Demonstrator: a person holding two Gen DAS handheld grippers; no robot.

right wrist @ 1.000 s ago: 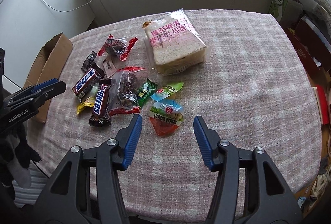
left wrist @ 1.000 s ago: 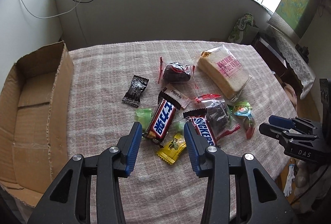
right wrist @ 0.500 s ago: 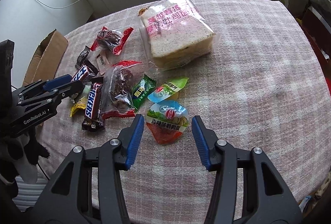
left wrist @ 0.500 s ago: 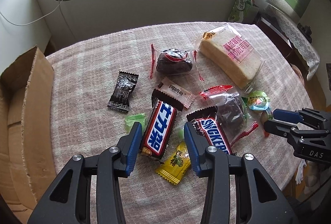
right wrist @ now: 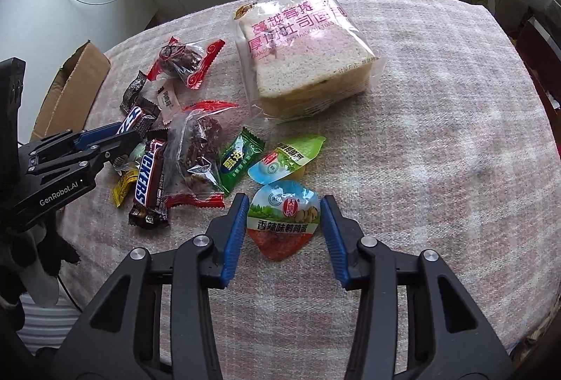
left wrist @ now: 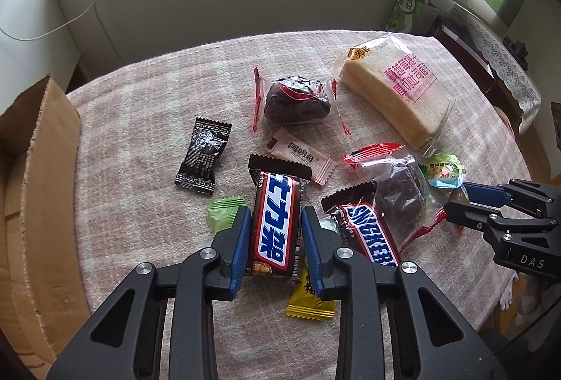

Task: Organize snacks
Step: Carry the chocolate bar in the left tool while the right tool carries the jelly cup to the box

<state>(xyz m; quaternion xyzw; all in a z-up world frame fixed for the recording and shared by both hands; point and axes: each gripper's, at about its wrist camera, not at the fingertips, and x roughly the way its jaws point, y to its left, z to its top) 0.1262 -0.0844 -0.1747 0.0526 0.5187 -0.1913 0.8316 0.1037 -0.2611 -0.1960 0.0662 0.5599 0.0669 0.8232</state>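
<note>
Snacks lie scattered on a pink checked tablecloth. My left gripper has closed onto a Snickers bar with Chinese lettering, its blue pads touching both sides. A second Snickers bar lies just right of it. My right gripper is open, straddling a red-bottomed quail egg pack without touching it. A similar green-topped pack lies beyond. The right gripper also shows at the right of the left wrist view.
An open cardboard box stands at the table's left edge. A bagged bread loaf lies at the back. Two red-edged bags of dark dried fruit, a black candy, a yellow candy and a green candy lie around.
Both grippers moved forward and down. The left jaws narrowed onto the Chinese-lettered Snickers bar. The right gripper came to straddle the red-bottomed pack.
</note>
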